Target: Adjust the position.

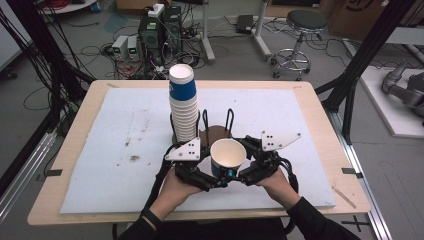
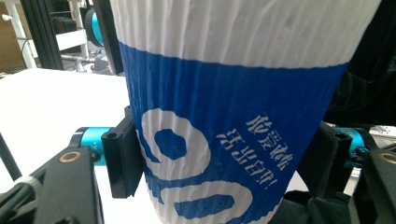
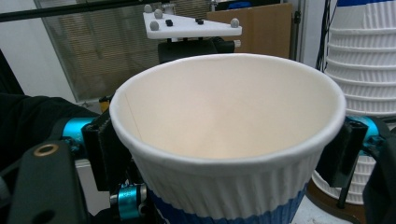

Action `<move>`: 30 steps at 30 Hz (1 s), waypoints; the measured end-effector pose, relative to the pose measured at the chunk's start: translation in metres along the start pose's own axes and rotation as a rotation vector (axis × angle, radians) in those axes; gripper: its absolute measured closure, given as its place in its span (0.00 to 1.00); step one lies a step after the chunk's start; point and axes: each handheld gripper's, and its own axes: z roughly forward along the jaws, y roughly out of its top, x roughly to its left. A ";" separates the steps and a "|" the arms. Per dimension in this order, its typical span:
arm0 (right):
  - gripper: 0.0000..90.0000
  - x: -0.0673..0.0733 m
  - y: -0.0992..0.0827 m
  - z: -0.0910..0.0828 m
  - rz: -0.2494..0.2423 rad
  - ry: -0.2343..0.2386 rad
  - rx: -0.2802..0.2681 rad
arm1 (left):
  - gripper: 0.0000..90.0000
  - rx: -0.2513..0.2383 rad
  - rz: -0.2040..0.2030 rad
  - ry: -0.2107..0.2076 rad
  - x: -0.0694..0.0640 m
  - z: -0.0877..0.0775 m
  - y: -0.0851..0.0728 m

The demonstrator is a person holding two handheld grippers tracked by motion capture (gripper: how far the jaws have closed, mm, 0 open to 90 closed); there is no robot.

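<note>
A white and blue ribbed paper cup point(image 1: 228, 156) stands upright near the table's front, mouth up and empty, between both grippers. My left gripper point(image 1: 218, 179) comes from the left and is shut on its lower blue part point(image 2: 224, 140); both pads point(image 2: 122, 156) press the wall. My right gripper point(image 1: 244, 173) comes from the right, and its pads point(image 3: 103, 148) sit against the cup point(image 3: 224, 116) just under the rim. Behind stands a tall stack of the same cups point(image 1: 183, 105), also at the right gripper view's right edge point(image 3: 362, 70).
A black wire cup holder with a brown round base point(image 1: 218, 131) stands behind the held cup. A white mat point(image 1: 125, 150) covers the wooden table point(image 1: 75, 145). Beyond the table: computers point(image 1: 160, 30), a stool point(image 1: 302, 30), black frame posts point(image 1: 360, 65).
</note>
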 end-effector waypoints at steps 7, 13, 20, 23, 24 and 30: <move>0.23 0.000 0.000 0.000 -0.015 -0.010 0.001 | 0.27 -0.008 -0.008 0.012 0.001 -0.002 0.000; 0.23 -0.001 0.001 -0.003 -0.024 -0.028 -0.001 | 0.19 -0.004 -0.014 0.042 0.002 -0.005 0.001; 0.23 -0.005 0.002 -0.010 -0.030 -0.056 -0.004 | 0.17 0.001 0.005 0.100 0.002 -0.019 0.003; 0.23 -0.007 0.001 -0.014 -0.033 -0.078 -0.003 | 0.17 -0.004 0.014 0.138 0.003 -0.030 0.004; 0.23 -0.008 0.001 -0.016 -0.036 -0.091 0.000 | 0.17 -0.007 0.016 0.150 0.004 -0.033 0.003; 0.23 -0.014 -0.003 -0.027 -0.032 -0.141 0.010 | 0.17 -0.003 0.016 0.223 0.008 -0.054 -0.001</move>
